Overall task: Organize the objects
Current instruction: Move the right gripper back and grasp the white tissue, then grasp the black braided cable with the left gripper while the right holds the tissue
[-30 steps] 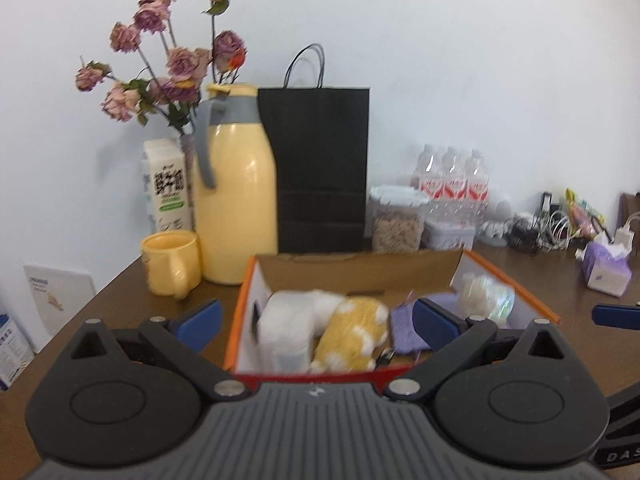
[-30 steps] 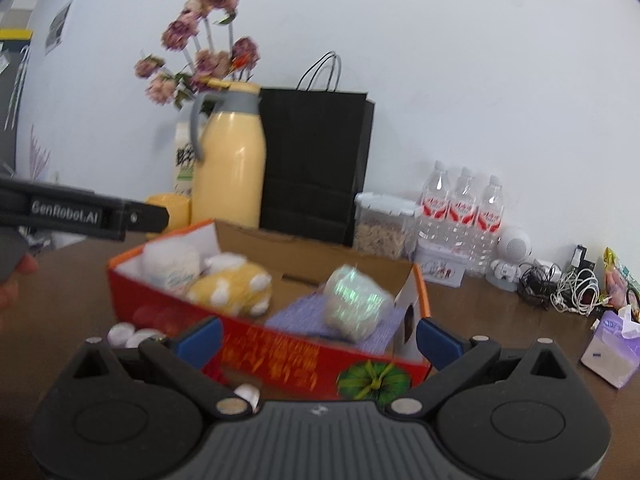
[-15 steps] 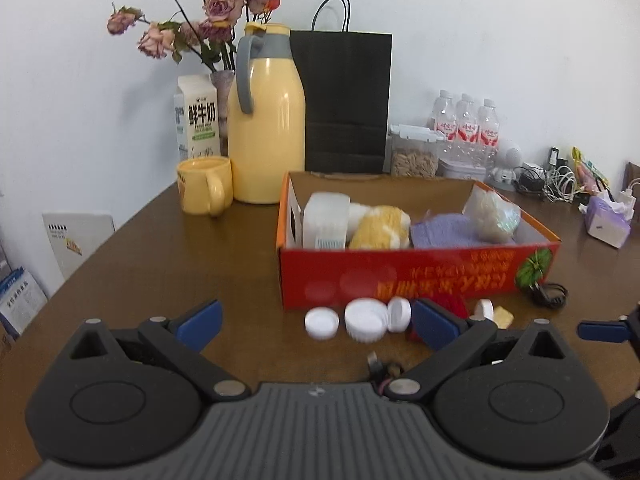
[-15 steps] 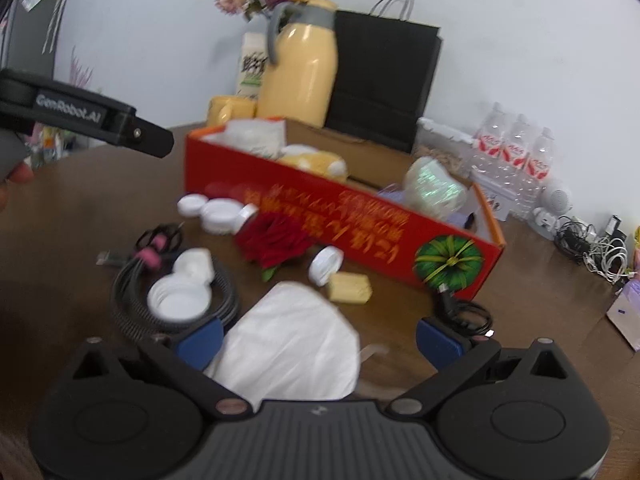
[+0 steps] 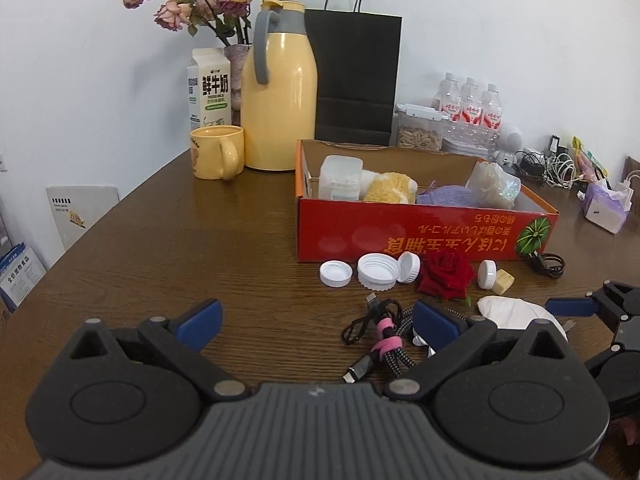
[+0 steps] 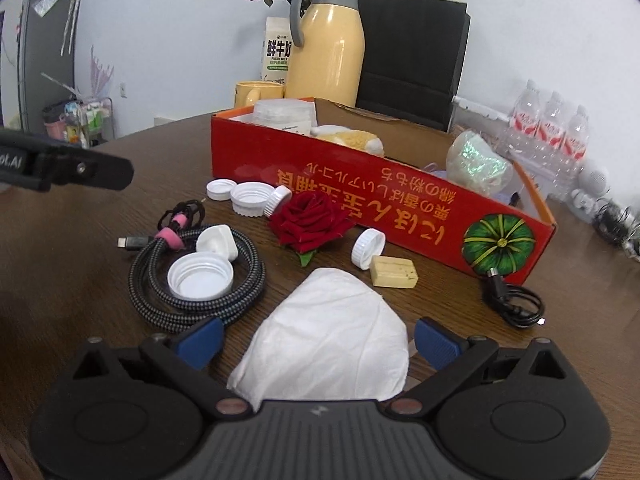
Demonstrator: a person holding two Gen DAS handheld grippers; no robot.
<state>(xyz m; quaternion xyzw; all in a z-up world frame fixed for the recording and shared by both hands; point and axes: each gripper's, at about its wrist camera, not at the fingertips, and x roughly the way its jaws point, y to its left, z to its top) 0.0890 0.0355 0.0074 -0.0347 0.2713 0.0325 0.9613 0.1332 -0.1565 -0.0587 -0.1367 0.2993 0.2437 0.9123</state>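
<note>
You have a dark brown wood-grain surface [image 6: 440, 312] before you. On it sit a red box [image 6: 360, 196] printed with orange characters and a green striped pumpkin, a deep red rose [image 6: 310, 220], white caps [image 6: 200, 275], a white mask [image 6: 332, 340], a black-and-grey braided cable [image 6: 240, 292] with a pink tie, and a pale yellow jug [image 5: 280, 96].

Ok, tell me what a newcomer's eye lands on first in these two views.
The bright red cardboard box with upside-down print, mid-table and already holding soft items, grabs attention first. Just in front of it lies a red rose among white bottle caps. Nearest, a white face mask sits between the right tongs, whose jaws are closing but not yet pressing on it.
</note>
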